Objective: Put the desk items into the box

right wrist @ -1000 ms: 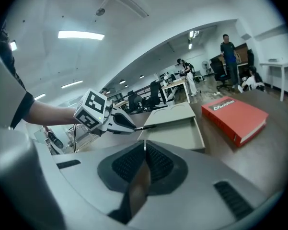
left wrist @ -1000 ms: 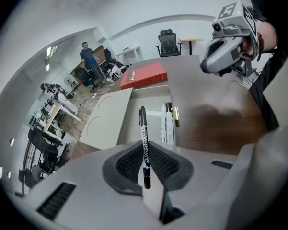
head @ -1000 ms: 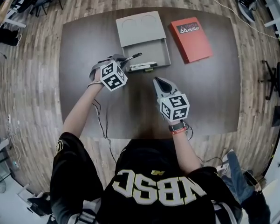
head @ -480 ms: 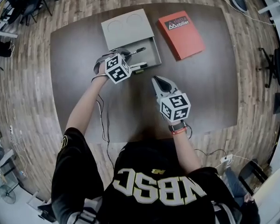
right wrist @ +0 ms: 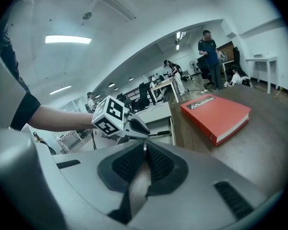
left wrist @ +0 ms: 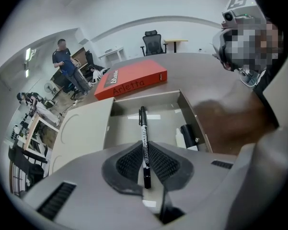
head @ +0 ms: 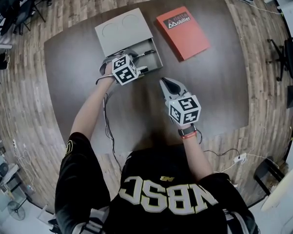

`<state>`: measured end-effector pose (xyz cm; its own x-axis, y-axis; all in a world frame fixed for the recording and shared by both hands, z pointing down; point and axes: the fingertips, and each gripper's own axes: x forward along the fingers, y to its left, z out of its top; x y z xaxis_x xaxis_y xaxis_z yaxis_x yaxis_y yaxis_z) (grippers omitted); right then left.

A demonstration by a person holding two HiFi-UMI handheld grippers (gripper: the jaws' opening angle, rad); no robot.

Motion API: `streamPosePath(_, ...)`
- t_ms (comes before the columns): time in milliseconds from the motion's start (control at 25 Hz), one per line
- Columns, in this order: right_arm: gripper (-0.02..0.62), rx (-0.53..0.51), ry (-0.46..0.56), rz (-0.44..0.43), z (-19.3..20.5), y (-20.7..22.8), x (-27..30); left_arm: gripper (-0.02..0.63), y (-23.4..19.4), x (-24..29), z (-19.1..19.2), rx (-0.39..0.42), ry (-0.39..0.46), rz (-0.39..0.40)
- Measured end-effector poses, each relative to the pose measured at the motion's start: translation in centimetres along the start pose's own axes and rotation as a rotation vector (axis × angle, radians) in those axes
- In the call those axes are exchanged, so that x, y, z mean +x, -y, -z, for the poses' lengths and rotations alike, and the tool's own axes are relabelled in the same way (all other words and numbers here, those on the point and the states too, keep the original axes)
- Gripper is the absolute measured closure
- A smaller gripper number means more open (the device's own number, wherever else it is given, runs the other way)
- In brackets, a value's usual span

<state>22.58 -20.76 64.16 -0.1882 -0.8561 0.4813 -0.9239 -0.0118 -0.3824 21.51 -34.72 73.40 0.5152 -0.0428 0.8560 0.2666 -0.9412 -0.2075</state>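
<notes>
The grey lid (left wrist: 81, 133) lies at the far left, touching the open box (left wrist: 148, 97). The left gripper (head: 130, 55) hangs over the box's near edge. Its jaws pinch a black pen (left wrist: 143, 128) by the near end, and the pen's far end points out over the box floor. One black and white item (left wrist: 188, 135) already lies against the box's right wall; what it is cannot be told.

The step in hand looks like the drop of the pen into the box. The next move calls for little: the pen seems to be over the open compartment, so the jaws need only spread. Lowering first would keep the pen from bouncing or rolling against the wall.

To the right and nearer, the right gripper (right wrist: 144, 147) hovers above the bare table (head: 209, 91), jaws pressed together with nothing between them. Far right lies a red binder (head: 183, 30), well apart from both grippers and still outside the box.

Against a second ago, the left gripper has travelled from beside the box's near left corner to a place over the box, carrying the pen with the same grip. The right gripper has kept its place and its closed jaws. The head has turned, so the box and binder sit further left in the head view.
</notes>
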Motion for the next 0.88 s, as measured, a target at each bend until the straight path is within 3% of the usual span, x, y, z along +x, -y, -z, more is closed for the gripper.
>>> streamPosePath(520,0.572,-0.003,-0.002,0.017,0.2,0.5,-0.8,0.554,0.2,0.9,0.7,-0.048,-0.016,0.025)
streamPosePath(880,0.569,-0.007,0.043,0.033,-1.1,0.1,-2.2,0.552,-0.1,-3.6,-0.8,-0.146,0.059,-0.071)
